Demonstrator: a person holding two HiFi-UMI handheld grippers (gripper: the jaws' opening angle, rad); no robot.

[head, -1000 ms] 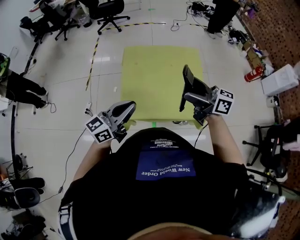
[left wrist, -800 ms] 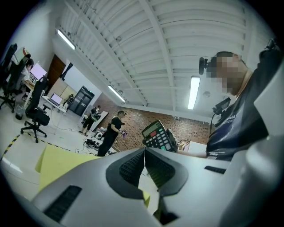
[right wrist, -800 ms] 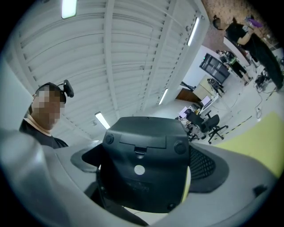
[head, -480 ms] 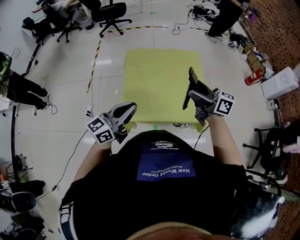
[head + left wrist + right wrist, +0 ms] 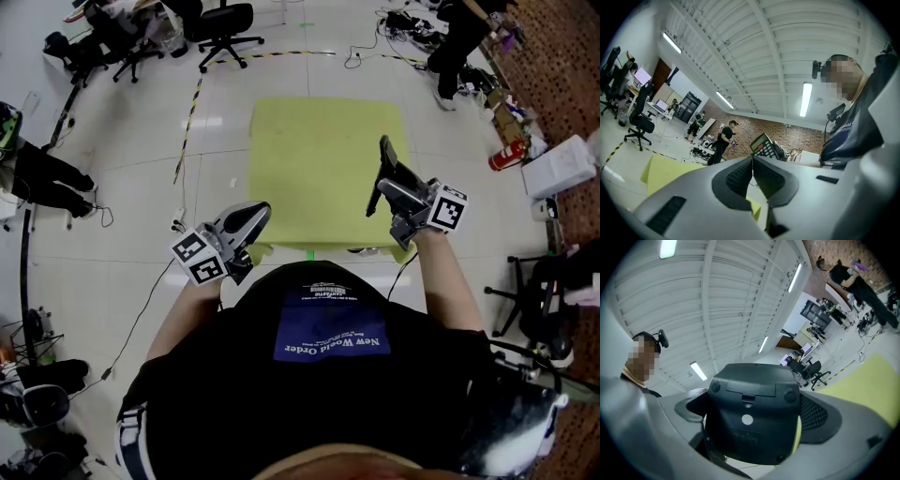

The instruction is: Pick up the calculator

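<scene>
My right gripper [image 5: 386, 187] is shut on the black calculator [image 5: 382, 169], which stands on edge above the right front part of the yellow table [image 5: 309, 159]. In the right gripper view the calculator's [image 5: 752, 413] black back with its battery cover fills the space between the jaws. In the left gripper view the calculator's [image 5: 764, 145] keypad shows in the distance. My left gripper [image 5: 248, 220] hangs off the table's front left corner, tilted upward; its ribbed pads [image 5: 740, 176] meet with nothing between them.
Black office chairs [image 5: 220, 23] stand at the far left. A person [image 5: 455, 33] stands at the far right near cables and bags. A red fire extinguisher [image 5: 506, 150] and a white box [image 5: 560, 161] lie right of the table. A yellow-black tape line [image 5: 187, 103] crosses the floor.
The right gripper with the calculator has risen a little and shifted right since the earliest frame. The left gripper has stayed almost still. The far person has moved right.
</scene>
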